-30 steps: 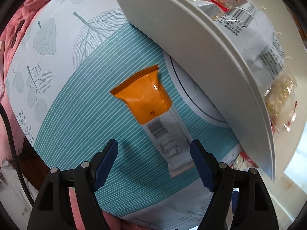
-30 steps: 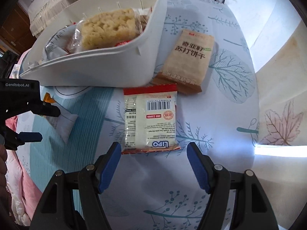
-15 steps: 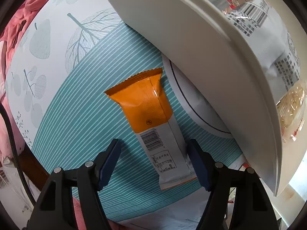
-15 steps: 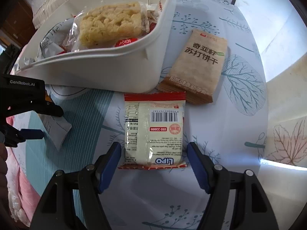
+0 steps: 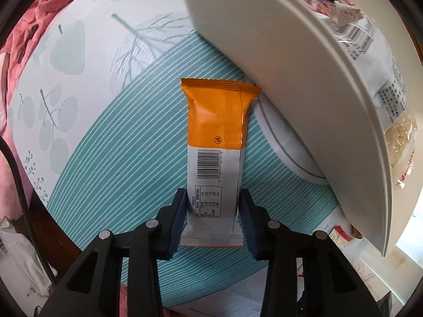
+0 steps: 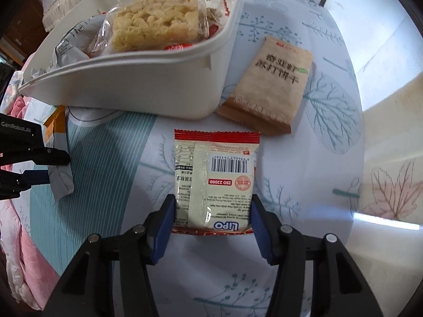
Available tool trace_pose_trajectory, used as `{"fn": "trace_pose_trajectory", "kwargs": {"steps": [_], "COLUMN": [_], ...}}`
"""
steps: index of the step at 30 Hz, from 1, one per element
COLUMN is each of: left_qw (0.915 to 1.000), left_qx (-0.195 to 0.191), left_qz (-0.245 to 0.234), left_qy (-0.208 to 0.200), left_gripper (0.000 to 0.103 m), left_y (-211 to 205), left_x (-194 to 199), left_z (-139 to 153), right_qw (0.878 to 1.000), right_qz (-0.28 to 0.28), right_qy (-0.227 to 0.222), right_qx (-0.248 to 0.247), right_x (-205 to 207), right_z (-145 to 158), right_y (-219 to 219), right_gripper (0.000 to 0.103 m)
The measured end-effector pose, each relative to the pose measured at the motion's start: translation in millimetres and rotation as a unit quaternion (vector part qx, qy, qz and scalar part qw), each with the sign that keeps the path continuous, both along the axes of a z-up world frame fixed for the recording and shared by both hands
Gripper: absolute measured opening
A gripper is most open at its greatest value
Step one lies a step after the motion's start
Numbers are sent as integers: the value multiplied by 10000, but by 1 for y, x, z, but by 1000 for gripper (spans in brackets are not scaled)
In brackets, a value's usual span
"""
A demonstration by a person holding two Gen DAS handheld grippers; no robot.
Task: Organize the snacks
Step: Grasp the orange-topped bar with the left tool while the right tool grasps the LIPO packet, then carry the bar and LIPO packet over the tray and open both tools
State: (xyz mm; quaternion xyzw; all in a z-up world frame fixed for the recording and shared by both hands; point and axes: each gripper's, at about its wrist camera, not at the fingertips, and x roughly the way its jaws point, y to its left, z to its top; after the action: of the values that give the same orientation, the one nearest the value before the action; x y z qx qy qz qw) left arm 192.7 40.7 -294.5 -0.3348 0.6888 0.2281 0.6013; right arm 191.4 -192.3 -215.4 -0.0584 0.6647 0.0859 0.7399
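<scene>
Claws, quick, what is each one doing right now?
Left claw: shut on the orange snack bar.
Right claw: shut on the red snack packet.

Right tool (image 6: pixel 212 215) clamping Lipo packet (image 6: pixel 214 179), white basket (image 6: pixel 148 84) behind

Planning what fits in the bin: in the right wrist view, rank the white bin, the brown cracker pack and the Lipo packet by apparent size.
1. White bin, clearly the largest.
2. Brown cracker pack and Lipo packet look alike; the packet is nearer the camera, so I will not rank them.
</scene>
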Motion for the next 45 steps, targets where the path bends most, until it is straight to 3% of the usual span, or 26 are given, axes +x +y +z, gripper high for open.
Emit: {"fn": "trace_pose_trajectory", "kwargs": {"steps": [10, 19, 27, 30, 36, 40, 45], "left_qw": [9994, 9993, 9981, 9950, 9798, 9616, 9406], "left_qx": [-91, -147, -294, -363, -459, -299, -282], "left_qz": [185, 150, -514, -870, -1766, -2482, -3066], "left_qy": [260, 300, -142, -341, -816, -1137, -1433], "left_gripper": [38, 37, 33, 33, 33, 33, 33], "left_y": [53, 128, 159, 153, 147, 130, 114], "left_x": [-42, -71, -44, -23, 20, 49, 76], "left_z": [9, 49, 103, 126, 173, 199, 211], "right_qw": [9975, 9932, 9884, 9862, 9810, 9783, 9699], "right_qz": [-386, -617, -1129, -1335, -1710, -1902, -2215], "right_qy": [575, 903, 779, 655, 333, 34, -453], "right_qx": [131, 399, 645, 733, 859, 817, 901], "right_x": [-36, -58, -56, -53, -41, -20, 1], "right_z": [3, 23, 58, 76, 108, 126, 145], "right_y": [16, 65, 93, 100, 99, 92, 84], "right_gripper": [55, 55, 55, 55, 55, 55, 55]}}
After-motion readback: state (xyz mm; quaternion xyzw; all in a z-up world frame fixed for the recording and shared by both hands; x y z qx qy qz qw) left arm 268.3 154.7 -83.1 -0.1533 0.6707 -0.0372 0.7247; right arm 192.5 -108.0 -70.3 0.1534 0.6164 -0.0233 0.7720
